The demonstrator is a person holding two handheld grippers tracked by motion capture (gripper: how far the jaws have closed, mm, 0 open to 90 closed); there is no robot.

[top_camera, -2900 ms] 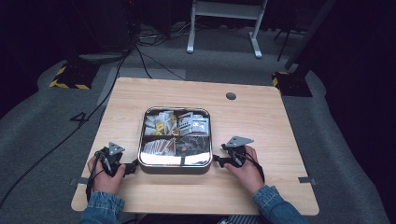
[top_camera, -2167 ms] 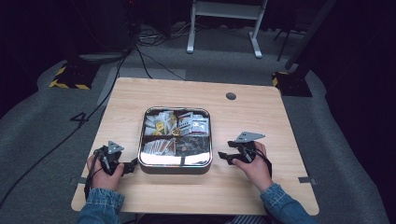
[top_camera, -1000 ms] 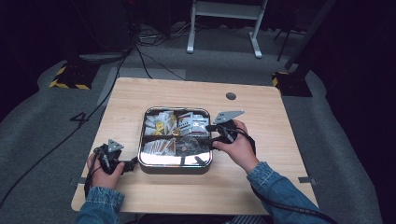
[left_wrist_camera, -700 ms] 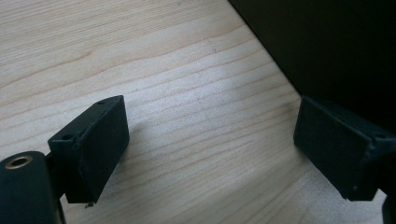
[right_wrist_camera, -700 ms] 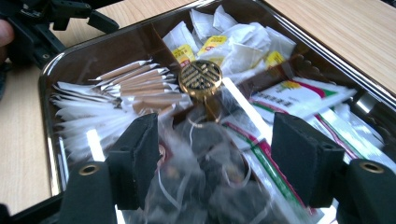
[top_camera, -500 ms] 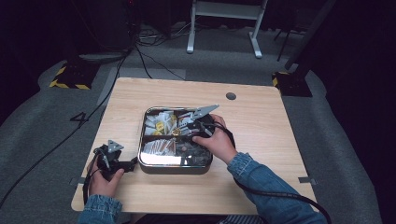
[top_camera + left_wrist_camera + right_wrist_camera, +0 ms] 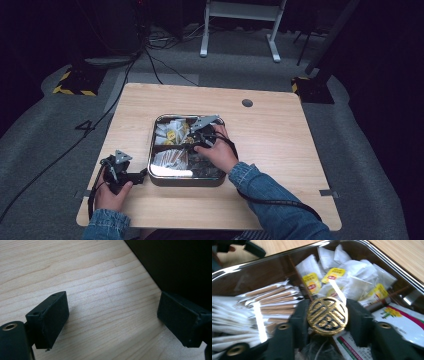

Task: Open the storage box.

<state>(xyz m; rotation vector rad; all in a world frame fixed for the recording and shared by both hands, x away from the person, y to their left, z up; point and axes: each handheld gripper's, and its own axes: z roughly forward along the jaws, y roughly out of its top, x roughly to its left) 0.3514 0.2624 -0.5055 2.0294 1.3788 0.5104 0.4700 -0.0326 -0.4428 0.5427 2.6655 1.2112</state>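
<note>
Gold knob (image 7: pixel 327 315) (ornate character, unreadable) pinched by right gripper (image 7: pixel 327 322); left gripper (image 7: pixel 112 322) spread.

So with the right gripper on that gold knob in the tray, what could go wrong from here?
1. The right gripper pinches the round gold knob only by its edges, so it may slip out if pulled.
2. Tea bags and sachets crowd the knob, so a lift could drag some out of the tray.
3. The left gripper rests open on the table, not steadying the tray, which might shift.
</note>
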